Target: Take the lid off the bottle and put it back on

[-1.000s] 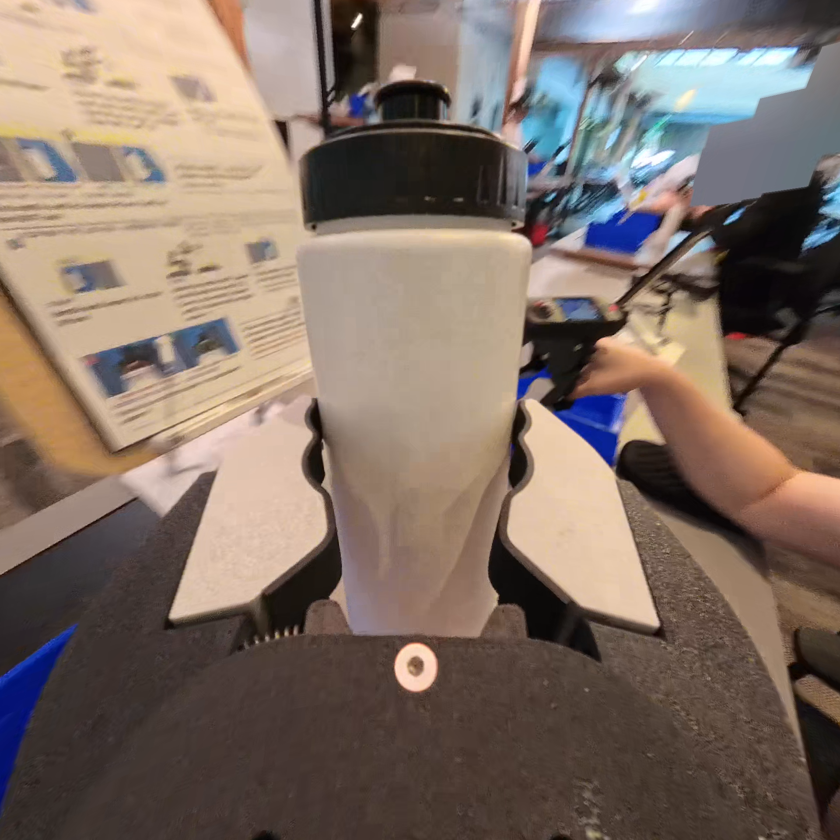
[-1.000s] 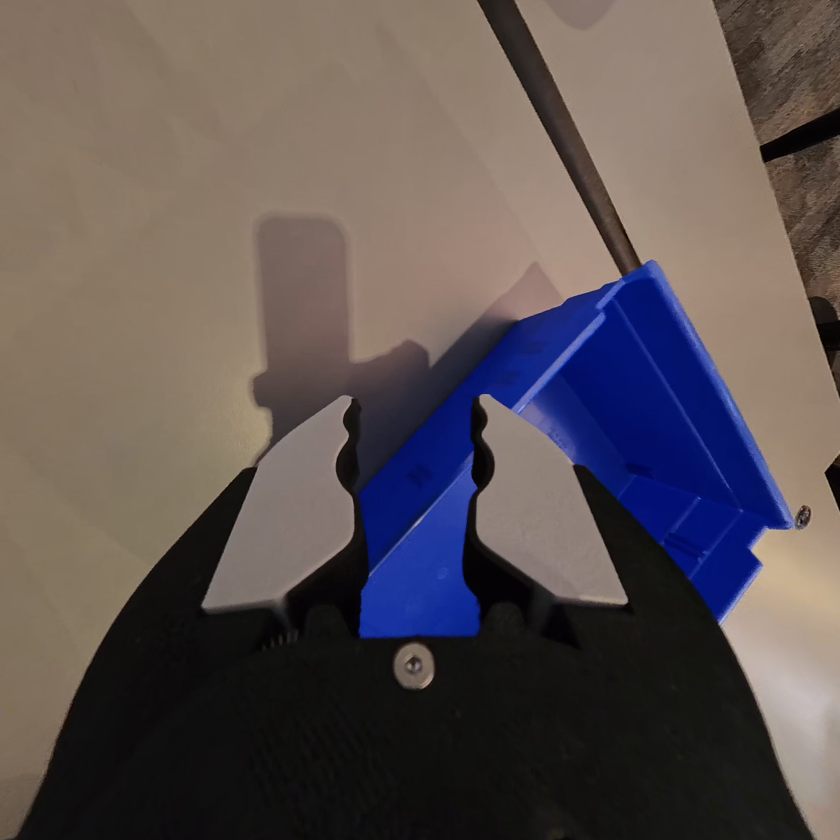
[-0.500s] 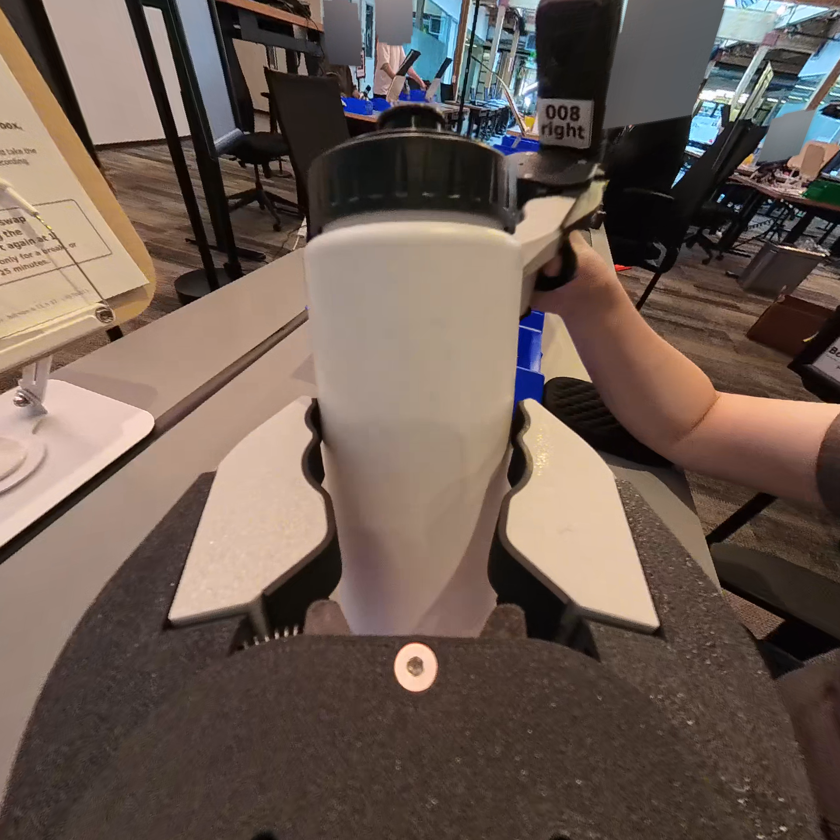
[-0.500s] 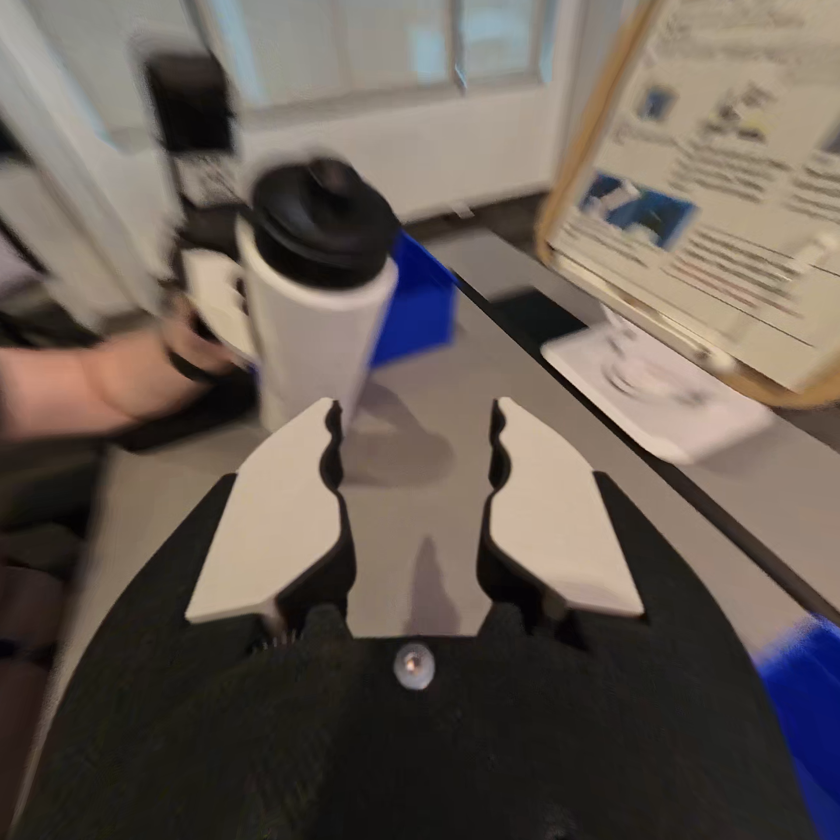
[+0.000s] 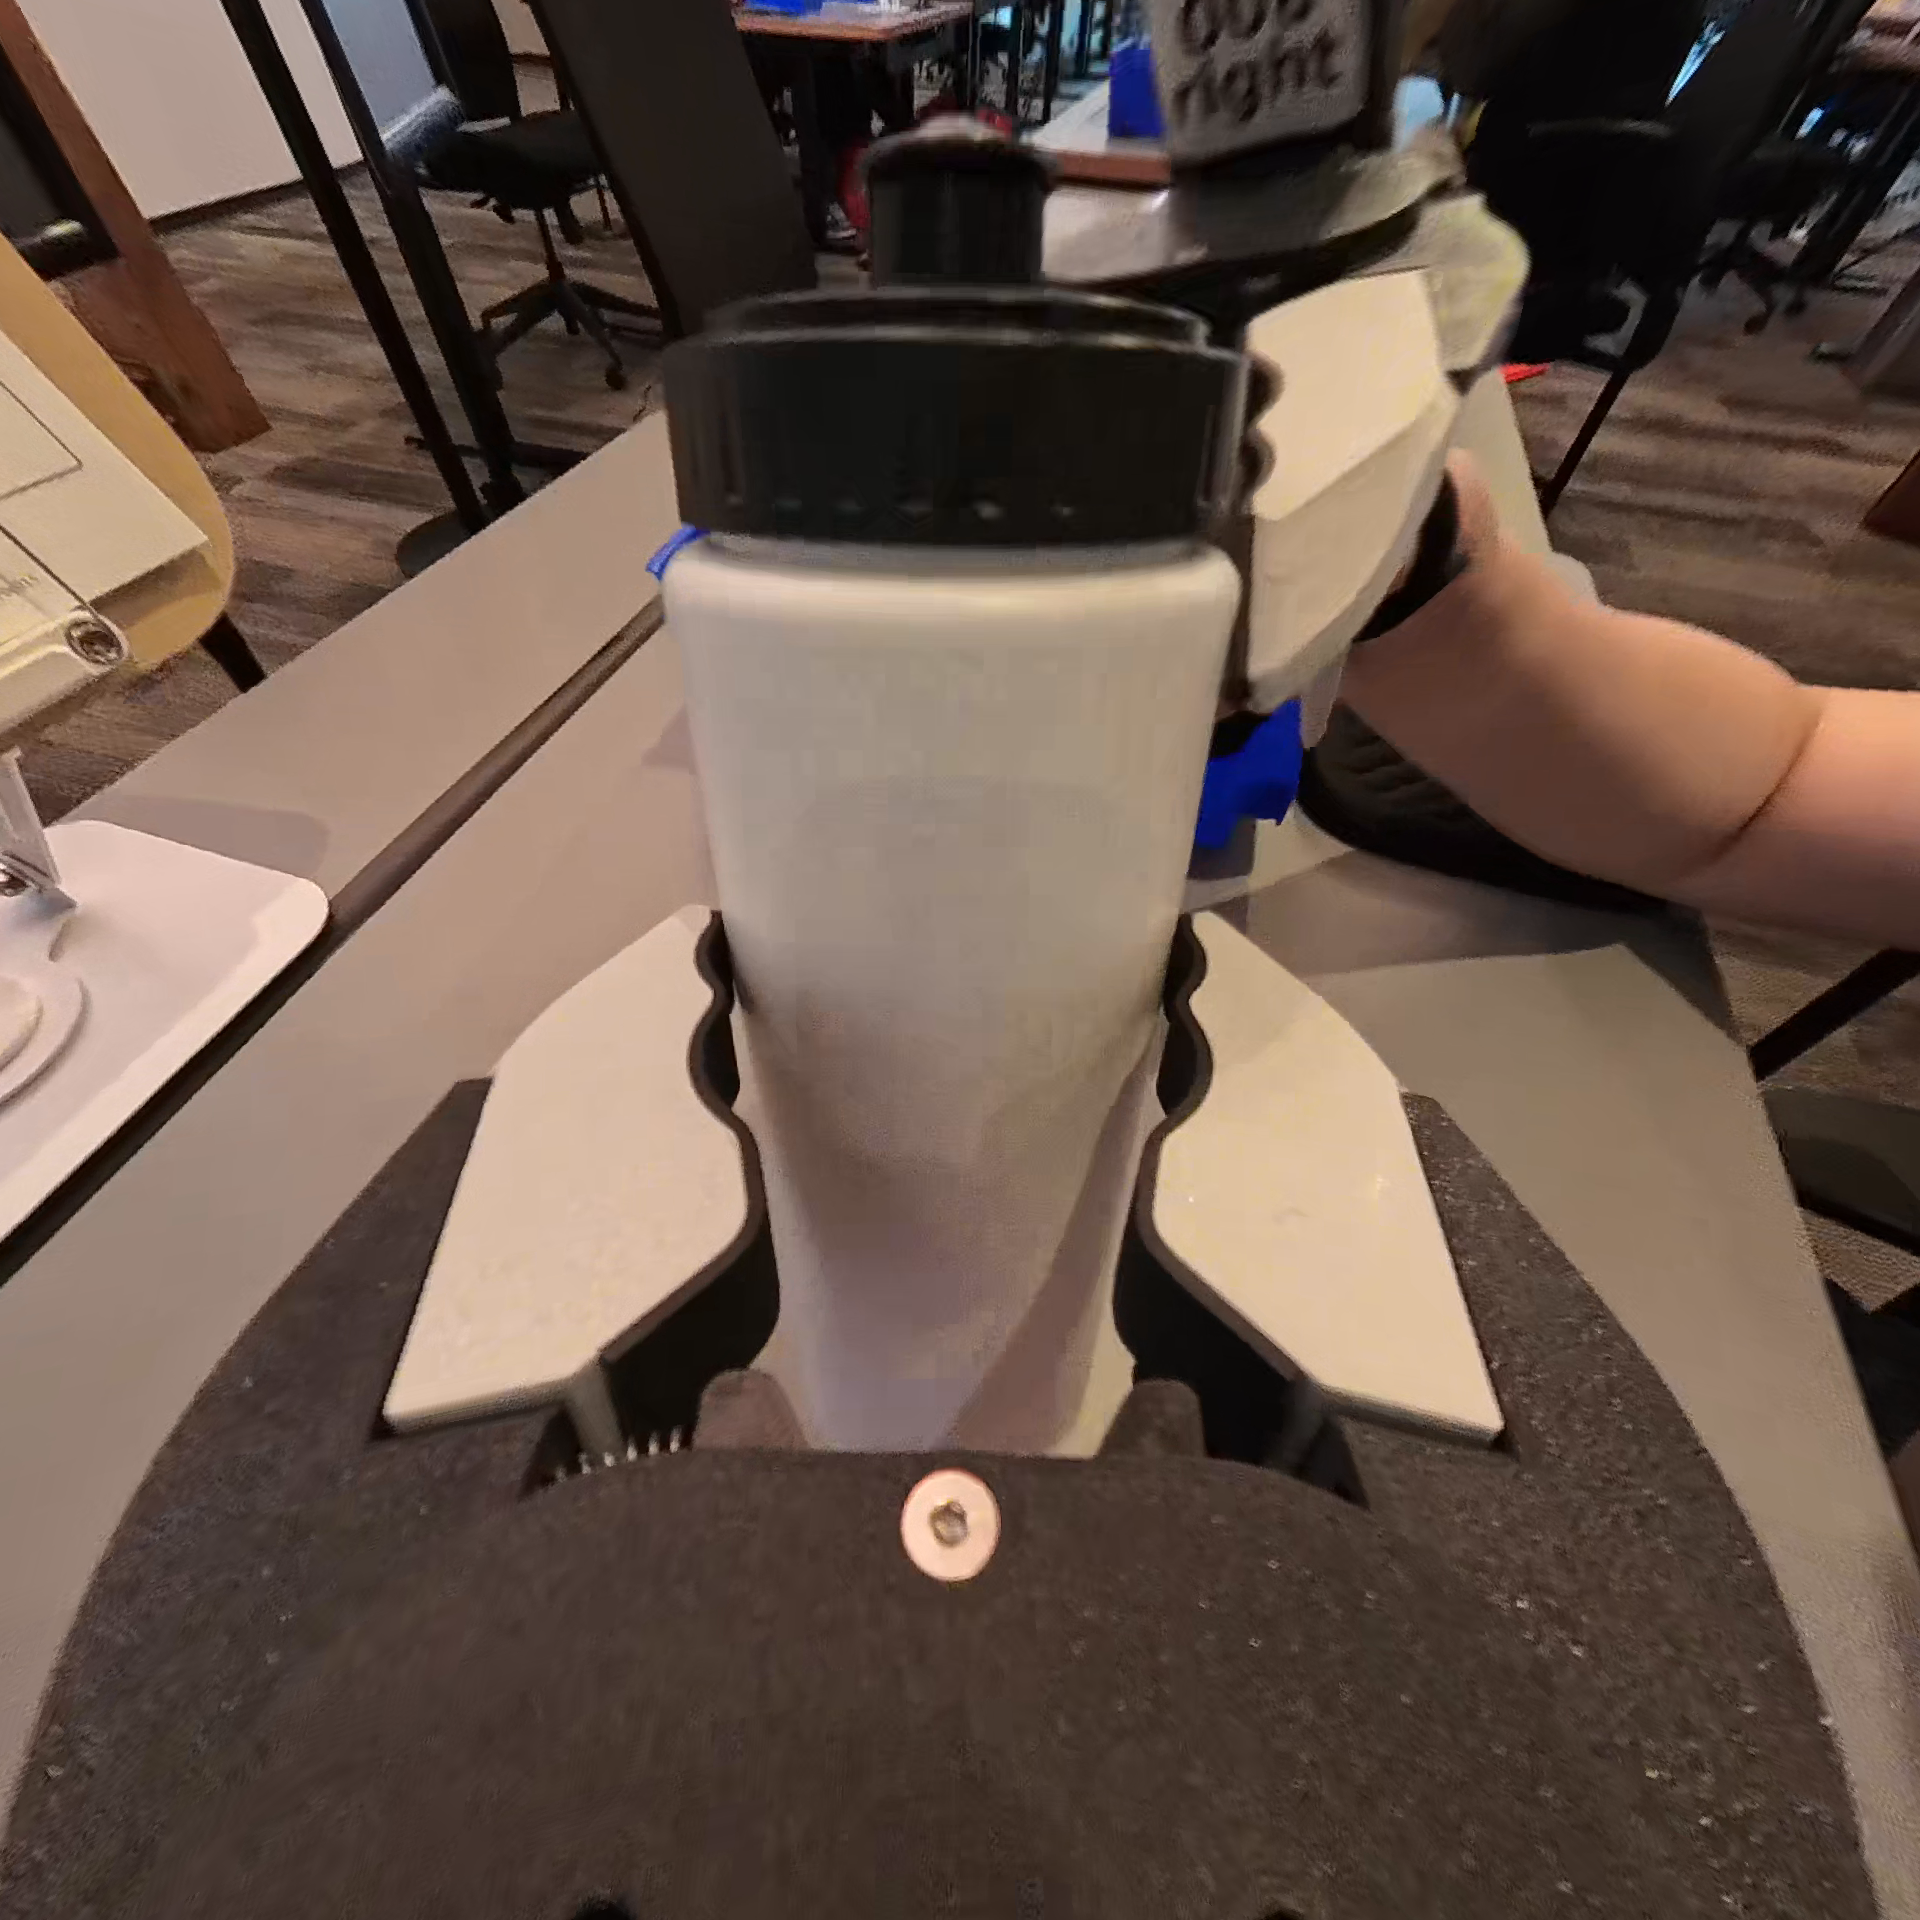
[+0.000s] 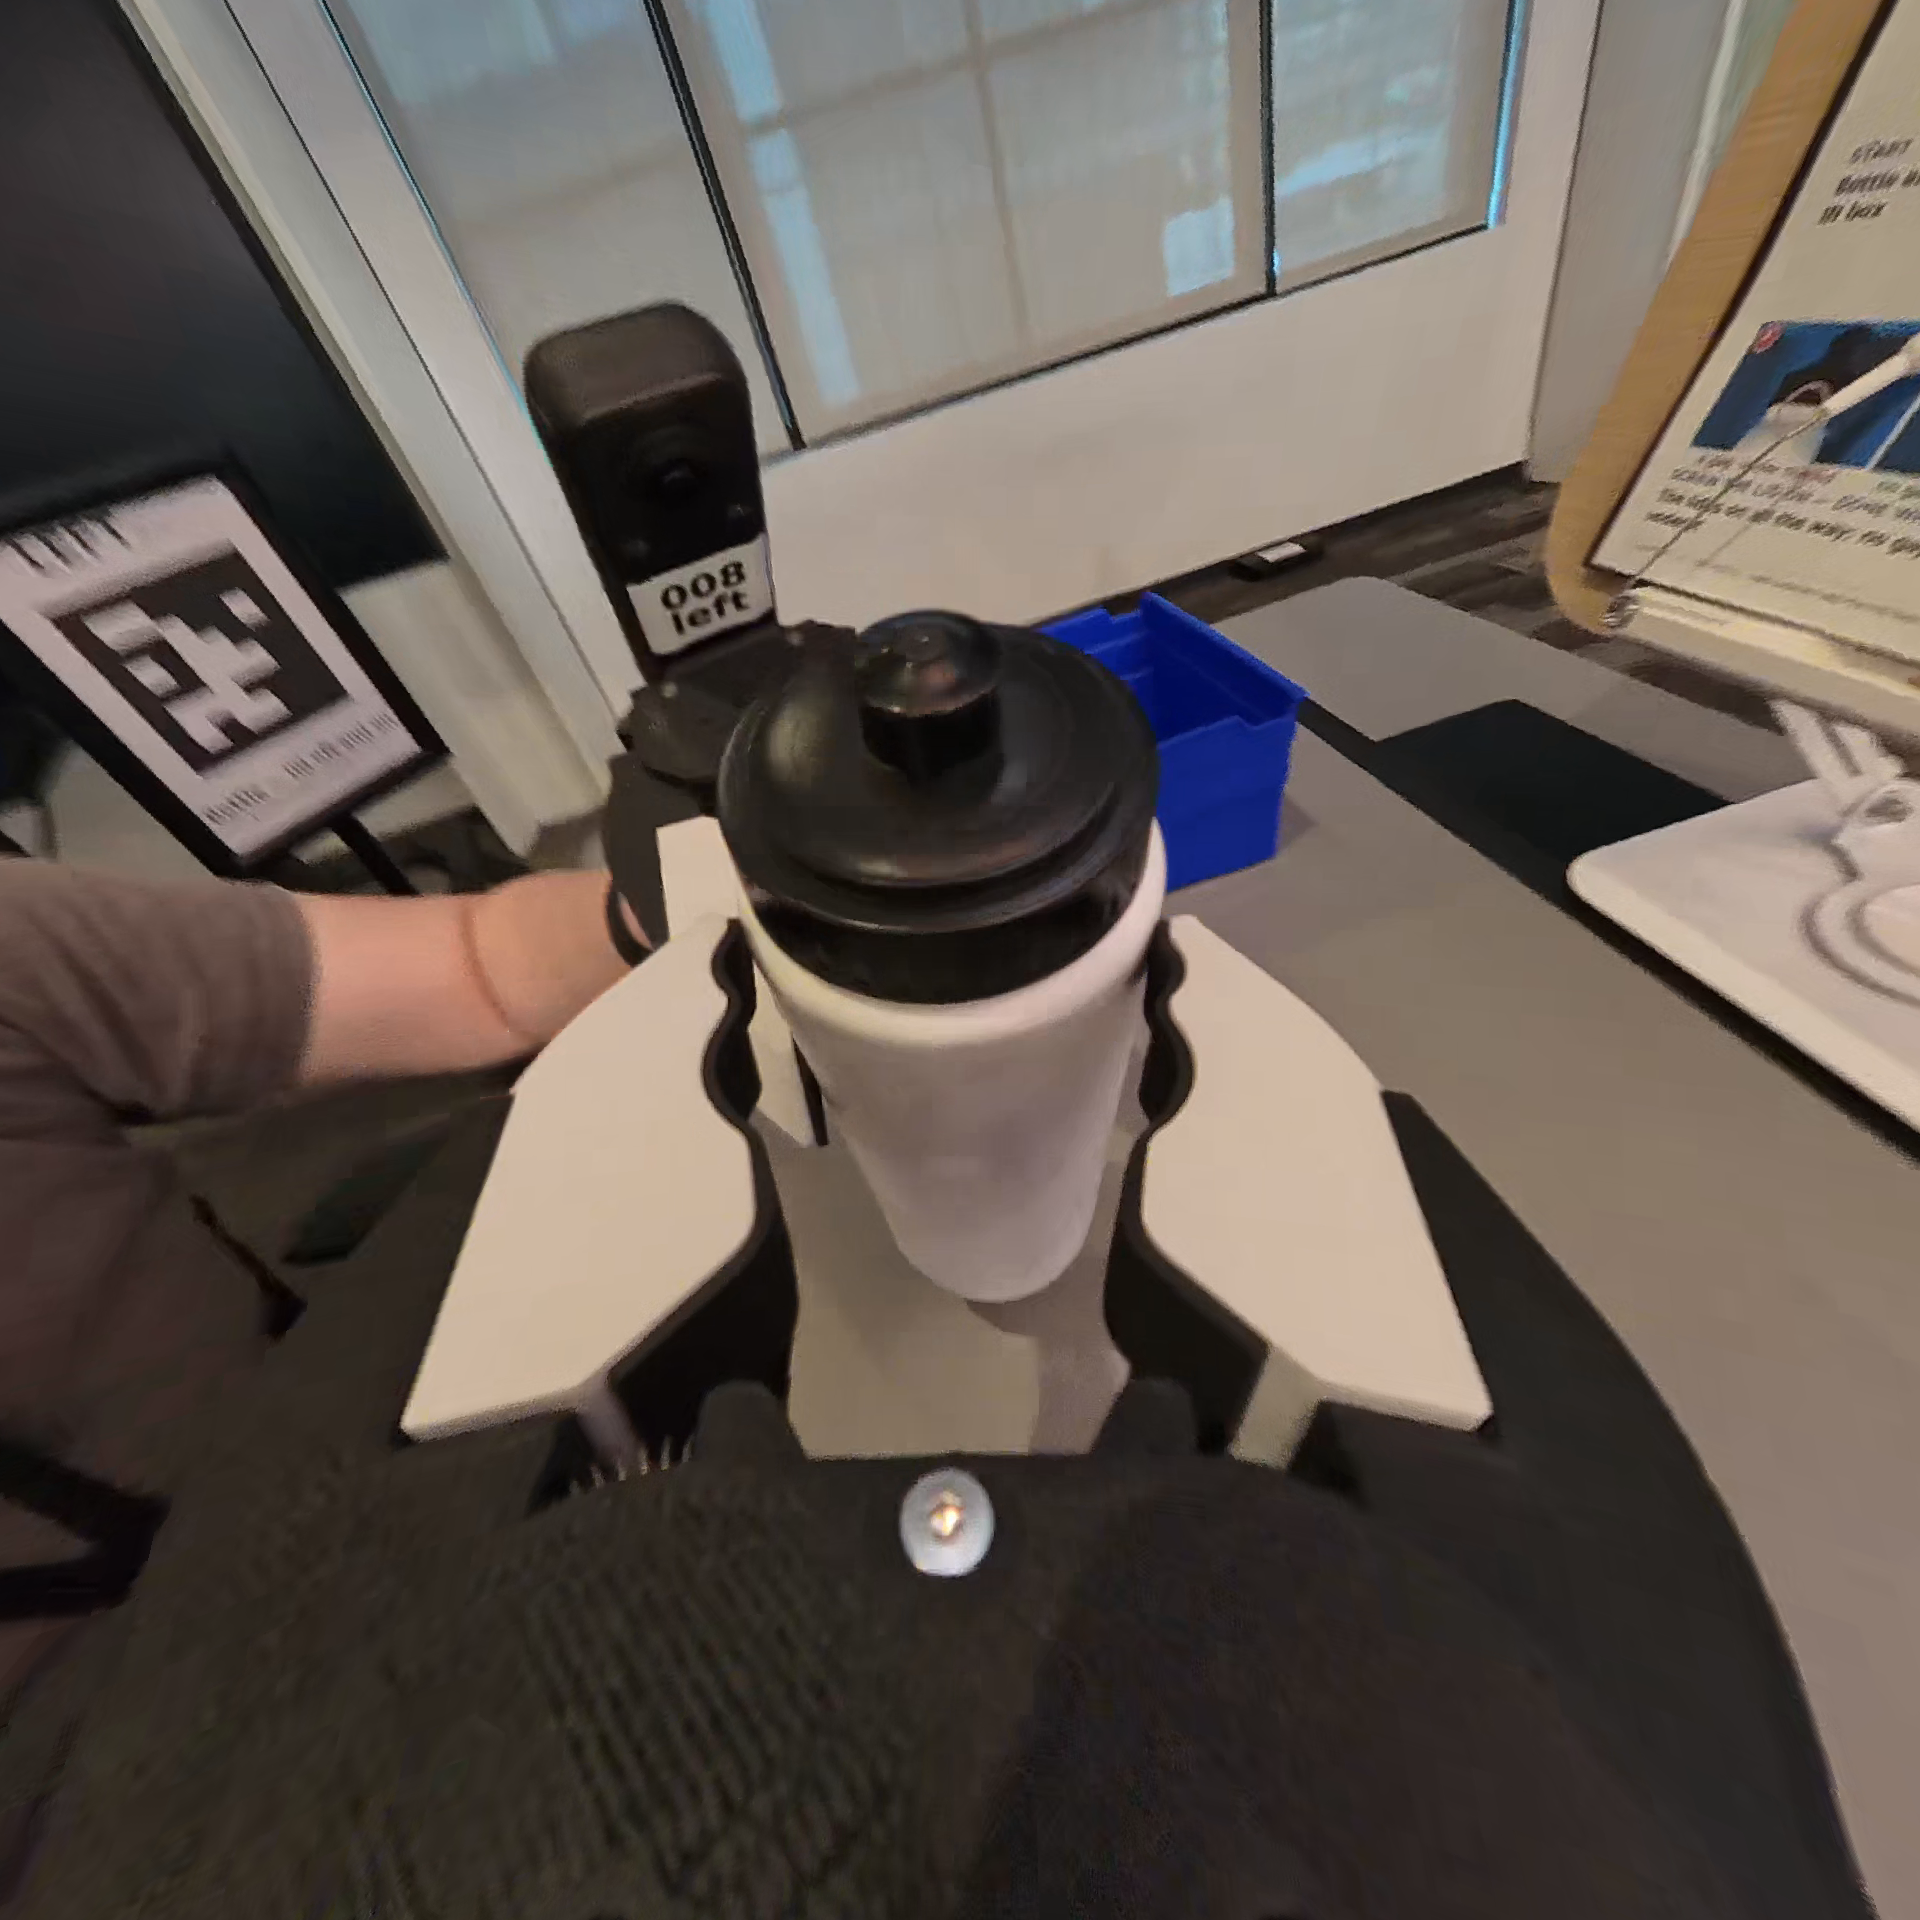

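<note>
We see the white bottle (image 5: pixel 951 883) upright, clamped low on its body by the left gripper (image 5: pixel 951 1039), fingers closed against both sides. Its black lid (image 5: pixel 956 426) is on, spout up at 12 o'clock. The right gripper (image 6: pixel 945 997) straddles the bottle just under the lid; its fingers (image 6: pixel 1268 1184) are spread, with gaps visible on both sides, nothing gripped. A blue bin (image 6: pixel 1216 748) sits on the grey table (image 6: pixel 1558 1143) at 1 o'clock behind the bottle; we cannot tell its contents.

Opposed close views (shared bottle (image 5: pixel 951 831))
</note>
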Action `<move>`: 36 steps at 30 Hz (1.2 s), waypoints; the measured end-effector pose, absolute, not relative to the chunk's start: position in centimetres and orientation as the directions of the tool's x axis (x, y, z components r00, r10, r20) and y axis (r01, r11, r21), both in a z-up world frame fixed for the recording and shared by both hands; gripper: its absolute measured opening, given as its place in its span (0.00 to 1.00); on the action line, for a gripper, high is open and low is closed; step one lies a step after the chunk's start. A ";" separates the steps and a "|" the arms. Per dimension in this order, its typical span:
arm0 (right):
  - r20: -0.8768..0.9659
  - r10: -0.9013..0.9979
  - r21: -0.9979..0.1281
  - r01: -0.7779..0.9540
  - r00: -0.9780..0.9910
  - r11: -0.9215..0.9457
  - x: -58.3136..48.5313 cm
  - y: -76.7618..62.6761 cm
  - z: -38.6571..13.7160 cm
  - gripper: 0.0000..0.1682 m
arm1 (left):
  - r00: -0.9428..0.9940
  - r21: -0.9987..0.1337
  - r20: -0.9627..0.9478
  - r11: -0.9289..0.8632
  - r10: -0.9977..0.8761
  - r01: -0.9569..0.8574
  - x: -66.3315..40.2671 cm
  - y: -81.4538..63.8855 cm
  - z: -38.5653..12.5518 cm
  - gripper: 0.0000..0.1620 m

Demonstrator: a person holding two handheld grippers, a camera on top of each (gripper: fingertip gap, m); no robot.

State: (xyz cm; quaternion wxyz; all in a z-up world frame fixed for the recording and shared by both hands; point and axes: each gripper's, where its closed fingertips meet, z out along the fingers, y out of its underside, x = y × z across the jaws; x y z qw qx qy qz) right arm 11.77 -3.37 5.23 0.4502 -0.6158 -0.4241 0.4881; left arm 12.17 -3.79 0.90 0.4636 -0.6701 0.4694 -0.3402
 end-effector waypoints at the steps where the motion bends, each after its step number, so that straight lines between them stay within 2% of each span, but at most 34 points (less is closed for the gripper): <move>1: -0.168 0.969 -0.974 0.120 0.183 -0.191 11.7 -3.4 4.8 0.44 | 0.332 -0.938 0.025 -0.137 -0.943 -0.320 12.3 -3.6 0.4 0.49; 4: -0.070 0.973 -0.969 0.215 0.220 -0.119 11.5 -3.2 3.7 0.44 | 0.328 -0.937 0.092 -0.193 -0.940 -0.292 12.8 -3.4 -0.8 0.49; 7: -0.060 0.972 -0.966 0.234 0.228 -0.114 11.5 -2.8 3.1 0.44 | 0.321 -0.946 0.147 -0.228 -0.936 -0.232 12.9 -3.2 -1.4 0.50; 11: -0.108 0.967 -0.970 0.189 0.231 -0.153 11.6 -2.2 3.0 0.44 | 0.361 -0.974 0.095 -0.161 -0.928 -0.157 12.4 -2.6 -1.5 0.51; 16: -0.165 0.963 -0.978 0.093 0.214 -0.188 11.5 -1.7 3.3 0.44 | 0.385 -0.986 0.001 -0.065 -0.923 -0.154 12.6 -2.4 -2.2 0.58; 19: -0.170 0.960 -0.979 0.072 0.221 -0.190 11.1 -1.3 2.6 0.44 | 0.405 -0.981 0.007 -0.084 -0.914 -0.172 12.7 -1.9 -3.1 0.63; 29: -0.133 0.969 -0.989 0.037 0.209 -0.144 10.0 -1.4 1.5 0.44 | 0.399 -0.979 0.112 -0.170 -0.910 -0.115 12.0 -0.9 -4.1 0.63; 36: -0.107 0.966 -0.994 -0.034 0.235 -0.102 10.0 -0.9 1.9 0.44 | 0.379 -0.988 0.078 -0.122 -0.922 -0.093 12.0 -0.9 -3.9 0.68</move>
